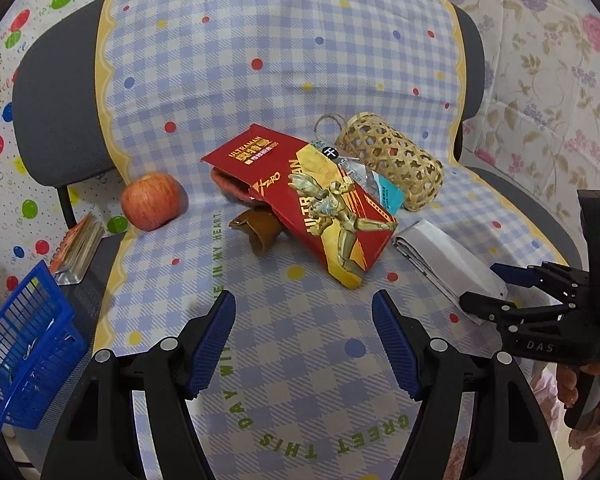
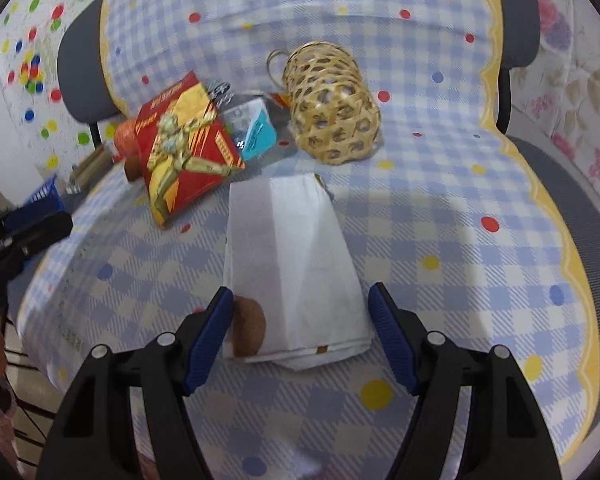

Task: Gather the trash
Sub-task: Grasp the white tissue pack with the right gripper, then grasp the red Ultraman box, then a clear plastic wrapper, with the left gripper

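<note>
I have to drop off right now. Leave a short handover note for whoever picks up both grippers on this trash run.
Left gripper: jaws open, empty, above bare checkered cloth, short of the red Ultraman box.
Right gripper: jaws open, straddling the near end of the folded white paper; no grip yet.
On the cloth: apple, brown scrap by the box, clear wrapper with a teal label, woven bamboo basket on its side. Blue bin at far left.
Done: nothing visibly collected.
Left: grasp the paper, carry trash to the bin, then the rest.
</note>
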`<state>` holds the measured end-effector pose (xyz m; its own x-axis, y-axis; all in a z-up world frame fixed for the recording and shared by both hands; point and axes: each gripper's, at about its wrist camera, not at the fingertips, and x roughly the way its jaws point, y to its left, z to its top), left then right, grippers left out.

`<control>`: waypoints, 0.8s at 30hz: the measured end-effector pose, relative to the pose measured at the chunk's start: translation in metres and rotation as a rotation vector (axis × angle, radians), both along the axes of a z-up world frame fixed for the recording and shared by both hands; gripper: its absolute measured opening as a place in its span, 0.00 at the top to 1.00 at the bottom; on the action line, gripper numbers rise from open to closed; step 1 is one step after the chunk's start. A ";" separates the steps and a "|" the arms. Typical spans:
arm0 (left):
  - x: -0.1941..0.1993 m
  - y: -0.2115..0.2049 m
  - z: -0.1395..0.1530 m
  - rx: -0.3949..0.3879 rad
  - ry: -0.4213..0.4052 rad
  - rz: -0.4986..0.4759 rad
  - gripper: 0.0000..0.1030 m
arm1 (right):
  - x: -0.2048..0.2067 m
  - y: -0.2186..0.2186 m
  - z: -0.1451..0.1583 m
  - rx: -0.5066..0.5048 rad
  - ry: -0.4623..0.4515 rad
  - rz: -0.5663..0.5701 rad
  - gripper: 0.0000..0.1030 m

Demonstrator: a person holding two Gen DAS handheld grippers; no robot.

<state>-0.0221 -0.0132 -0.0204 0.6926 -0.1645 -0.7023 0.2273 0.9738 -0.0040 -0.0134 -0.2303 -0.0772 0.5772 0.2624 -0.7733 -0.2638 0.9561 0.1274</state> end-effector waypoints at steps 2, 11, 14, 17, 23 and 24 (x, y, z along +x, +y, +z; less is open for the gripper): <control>-0.001 0.000 -0.001 -0.005 0.004 -0.001 0.31 | -0.006 0.004 0.001 -0.005 -0.001 0.017 0.50; 0.000 0.000 -0.001 -0.025 0.016 0.006 0.31 | -0.026 0.007 0.020 -0.023 -0.097 0.000 0.95; 0.007 0.000 0.001 -0.039 0.008 0.020 0.31 | -0.030 -0.002 0.042 -0.014 -0.185 -0.047 0.95; 0.020 -0.002 0.004 -0.068 -0.001 0.036 0.34 | -0.029 -0.008 0.054 -0.006 -0.224 -0.077 0.95; 0.053 -0.012 -0.009 -0.110 0.038 0.033 0.56 | -0.015 -0.010 0.049 0.013 -0.212 -0.093 0.95; 0.058 -0.013 -0.012 -0.118 0.052 0.035 0.56 | -0.014 -0.010 0.047 0.015 -0.209 -0.094 0.95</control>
